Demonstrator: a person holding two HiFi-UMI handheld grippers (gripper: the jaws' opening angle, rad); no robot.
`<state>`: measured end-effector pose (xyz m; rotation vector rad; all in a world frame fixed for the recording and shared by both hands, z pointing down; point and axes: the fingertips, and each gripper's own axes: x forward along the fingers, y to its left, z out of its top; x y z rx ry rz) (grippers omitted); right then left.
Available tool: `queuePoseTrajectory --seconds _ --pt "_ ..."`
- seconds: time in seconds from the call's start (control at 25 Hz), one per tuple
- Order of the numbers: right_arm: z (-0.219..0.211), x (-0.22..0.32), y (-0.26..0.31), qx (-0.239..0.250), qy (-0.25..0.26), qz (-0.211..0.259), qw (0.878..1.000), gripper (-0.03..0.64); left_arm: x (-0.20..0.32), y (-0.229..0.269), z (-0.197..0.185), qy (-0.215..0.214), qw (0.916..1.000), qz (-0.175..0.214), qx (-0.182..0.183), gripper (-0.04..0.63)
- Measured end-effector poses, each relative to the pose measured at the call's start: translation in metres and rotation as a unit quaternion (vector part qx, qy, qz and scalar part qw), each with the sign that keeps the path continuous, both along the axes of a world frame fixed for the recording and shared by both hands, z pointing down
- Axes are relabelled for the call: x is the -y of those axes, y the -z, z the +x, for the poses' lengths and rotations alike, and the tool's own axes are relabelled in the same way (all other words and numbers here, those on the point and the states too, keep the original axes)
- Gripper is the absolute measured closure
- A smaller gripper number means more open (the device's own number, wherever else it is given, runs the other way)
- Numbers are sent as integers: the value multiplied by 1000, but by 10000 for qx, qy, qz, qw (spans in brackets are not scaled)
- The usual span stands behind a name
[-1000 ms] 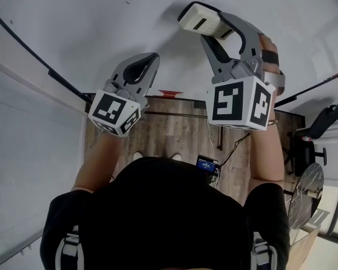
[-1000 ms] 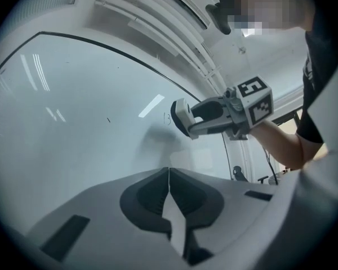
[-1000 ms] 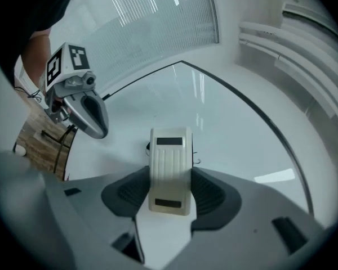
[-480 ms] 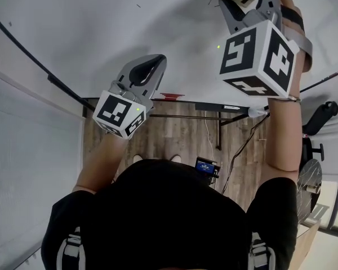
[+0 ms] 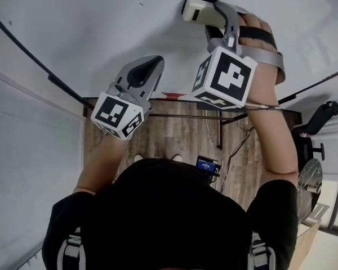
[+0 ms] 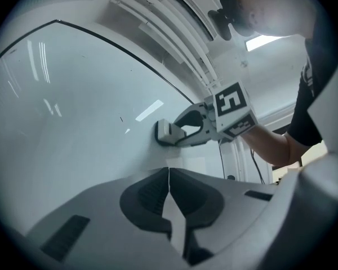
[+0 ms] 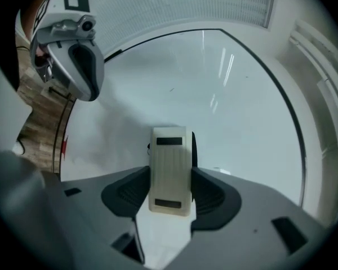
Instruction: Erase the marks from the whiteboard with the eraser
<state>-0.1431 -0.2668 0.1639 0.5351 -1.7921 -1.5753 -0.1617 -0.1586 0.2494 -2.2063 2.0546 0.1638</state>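
Touching whiteboard [image 6: 73, 128] in left gripper view: eraser [image 6: 163, 131] in right gripper [image 6: 173, 135].

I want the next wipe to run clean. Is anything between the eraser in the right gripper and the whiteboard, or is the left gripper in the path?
Nothing visible does. The eraser, clamped in the right gripper, appears to sit flat against the whiteboard. The left gripper, jaws together and empty, hangs off to the left, apart from it.

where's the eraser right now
The eraser is clamped in the right gripper, flat against the whiteboard, top right of centre in the head view, up and right of the left gripper.
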Motion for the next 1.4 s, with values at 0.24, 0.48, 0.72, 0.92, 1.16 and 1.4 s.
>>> queuePoseTrajectory --seconds 0.24,0.48,0.72,0.92,1.16,1.4 --pt "-7 -3 -88 -679 118 -401 9968 390 -1 -5 -6 52 10000 -37 -38 588" --pt "-9 -5 -88 -525 337 -713 9955 388 0 -7 -11 126 9999 -102 -2 588" --pt "1 -17 -36 70 602 -656 9960 388 -1 -5 -19 250 9996 -123 96 588" --pt "7 -8 63 929 525 -116 9942 390 7 0 -21 251 9995 -85 150 588" --pt "-3 15 99 1063 91 415 9934 390 8 -4 -12 148 9998 -86 127 588" --pt "-8 5 20 267 30 43 9996 390 1 -7 -7 154 9998 -95 119 588"
